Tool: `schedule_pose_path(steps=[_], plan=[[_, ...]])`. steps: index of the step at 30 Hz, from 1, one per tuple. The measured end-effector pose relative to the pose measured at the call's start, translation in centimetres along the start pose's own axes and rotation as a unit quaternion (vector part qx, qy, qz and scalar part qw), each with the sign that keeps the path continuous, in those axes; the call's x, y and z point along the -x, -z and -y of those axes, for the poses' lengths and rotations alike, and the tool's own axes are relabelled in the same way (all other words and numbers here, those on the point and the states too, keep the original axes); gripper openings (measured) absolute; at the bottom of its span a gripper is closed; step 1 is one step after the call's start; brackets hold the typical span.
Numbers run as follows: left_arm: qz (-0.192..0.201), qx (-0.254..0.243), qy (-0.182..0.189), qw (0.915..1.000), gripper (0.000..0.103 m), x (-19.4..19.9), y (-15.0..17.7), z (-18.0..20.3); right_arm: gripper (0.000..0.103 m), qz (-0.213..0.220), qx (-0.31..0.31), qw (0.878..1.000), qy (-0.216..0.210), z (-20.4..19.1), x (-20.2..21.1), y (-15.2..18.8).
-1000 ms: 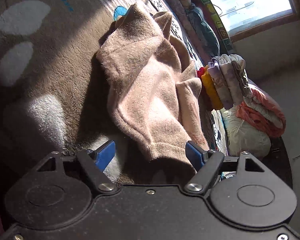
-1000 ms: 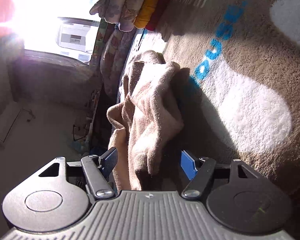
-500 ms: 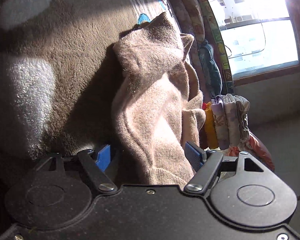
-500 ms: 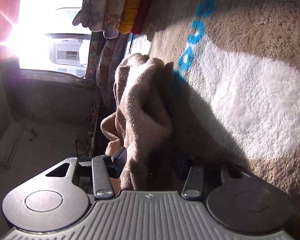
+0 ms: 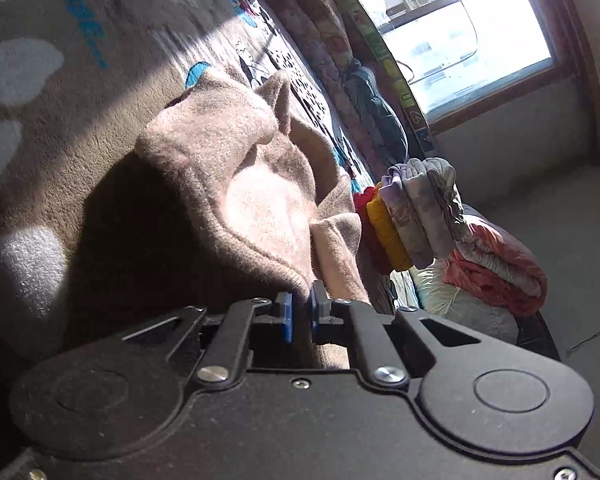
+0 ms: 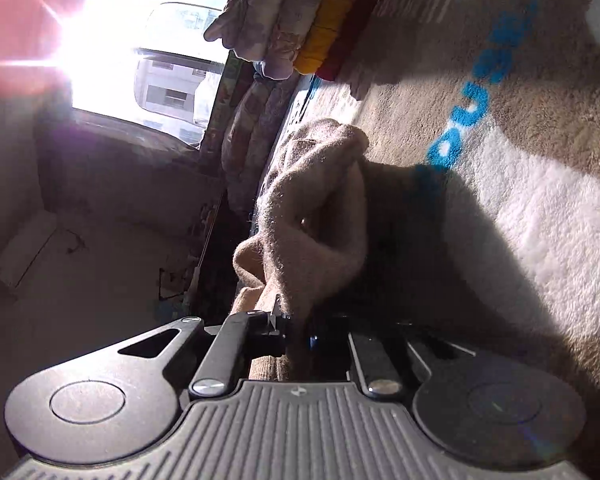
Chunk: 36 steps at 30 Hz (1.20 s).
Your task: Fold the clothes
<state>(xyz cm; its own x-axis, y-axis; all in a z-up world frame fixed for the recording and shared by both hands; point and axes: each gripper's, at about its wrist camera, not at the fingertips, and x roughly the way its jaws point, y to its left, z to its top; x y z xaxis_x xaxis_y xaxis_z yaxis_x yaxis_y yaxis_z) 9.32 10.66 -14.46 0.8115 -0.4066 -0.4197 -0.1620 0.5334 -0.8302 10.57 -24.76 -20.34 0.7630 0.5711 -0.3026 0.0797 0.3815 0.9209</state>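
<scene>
Left wrist view shows the tan sweater (image 5: 236,184) bunched on the brown blanket (image 5: 60,152) at frame centre, its near edge now pinched between the left gripper (image 5: 300,314) jaws, which stood spread a second ago. Right gripper (image 6: 296,334) jaws have likewise closed on the sweater's other near edge. With both ends held, a lift or spread seems possible; folded clothes (image 5: 412,216) sit stacked at right.

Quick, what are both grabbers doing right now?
Left gripper: closed on the beige sweater.
Right gripper: closed on the same sweater.
</scene>
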Motion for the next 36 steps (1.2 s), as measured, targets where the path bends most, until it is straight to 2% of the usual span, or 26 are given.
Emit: schedule_pose_path(steps=[1, 2, 5, 8, 10, 14, 17, 19, 21, 22, 23, 24, 31, 34, 36], plan=[[-0.004, 0.009, -0.008, 0.9999, 0.006, -0.3, 0.6, -1.2, 0.010, -0.012, 0.005, 1.000, 0.028, 1.4, -0.4, 0.7], [-0.008, 0.019, -0.017, 0.9996, 0.006, -0.6, 1.2, -2.5, 0.003, -0.004, 0.005, 1.000, 0.024, 2.3, -0.2, 1.2], [-0.020, 0.043, -0.041, 0.9980, 0.007, -1.4, 2.8, -5.9, 0.010, 0.000, 0.004, 1.000, 0.010, 1.4, 0.3, 1.1], [-0.023, 0.004, -0.050, 0.9985, 0.007, -1.1, 2.1, -4.3, 0.007, -0.002, -0.001, 1.000, 0.012, 2.1, 0.8, 1.3], [-0.027, 0.007, -0.050, 0.9984, 0.007, -1.1, 2.2, -4.5, 0.005, -0.002, -0.008, 1.000, 0.016, 2.7, 1.1, 1.5], [-0.032, 0.014, -0.047, 0.9983, 0.013, -0.6, 2.4, -5.4, 0.011, -0.007, 0.025, 0.999, 0.039, 1.5, 1.5, 1.7], [-0.032, -0.010, -0.054, 0.9980, 0.015, 0.2, 2.1, -4.8, 0.018, 0.005, 0.037, 0.998, 0.047, 1.1, 2.7, 1.7], [-0.027, -0.018, -0.058, 0.9978, 0.021, 0.7, 1.9, -4.5, 0.032, 0.023, 0.053, 0.997, 0.055, 0.5, 3.7, 1.4], [-0.020, -0.022, -0.059, 0.9978, 0.035, 1.3, 1.6, -4.4, 0.052, 0.039, 0.068, 0.995, 0.057, 0.0, 4.3, 0.9], [-0.015, -0.021, -0.058, 0.9980, 0.041, 1.6, 1.3, -4.5, 0.054, 0.043, 0.077, 0.995, 0.055, -0.1, 4.5, 0.6], [-0.005, -0.015, -0.057, 0.9982, 0.051, 1.9, 0.9, -4.8, 0.055, 0.045, 0.087, 0.994, 0.054, -0.2, 4.5, 0.3], [0.004, -0.010, -0.056, 0.9984, 0.054, 2.2, 0.4, -5.1, 0.055, 0.047, 0.096, 0.993, 0.057, -0.1, 4.4, 0.1], [0.070, 0.034, -0.044, 0.9960, 0.055, 4.0, -2.7, -7.6, 0.056, 0.037, 0.115, 0.990, 0.069, -0.2, 2.6, 0.1], [0.081, 0.112, -0.008, 0.9904, 0.055, 3.0, -4.1, -9.6, 0.056, 0.036, 0.140, 0.987, 0.074, -0.5, 2.0, 0.6], [0.091, 0.160, 0.012, 0.9828, 0.054, 2.0, -4.7, -10.4, 0.057, 0.037, 0.157, 0.984, 0.077, -0.8, 1.9, 1.0]])
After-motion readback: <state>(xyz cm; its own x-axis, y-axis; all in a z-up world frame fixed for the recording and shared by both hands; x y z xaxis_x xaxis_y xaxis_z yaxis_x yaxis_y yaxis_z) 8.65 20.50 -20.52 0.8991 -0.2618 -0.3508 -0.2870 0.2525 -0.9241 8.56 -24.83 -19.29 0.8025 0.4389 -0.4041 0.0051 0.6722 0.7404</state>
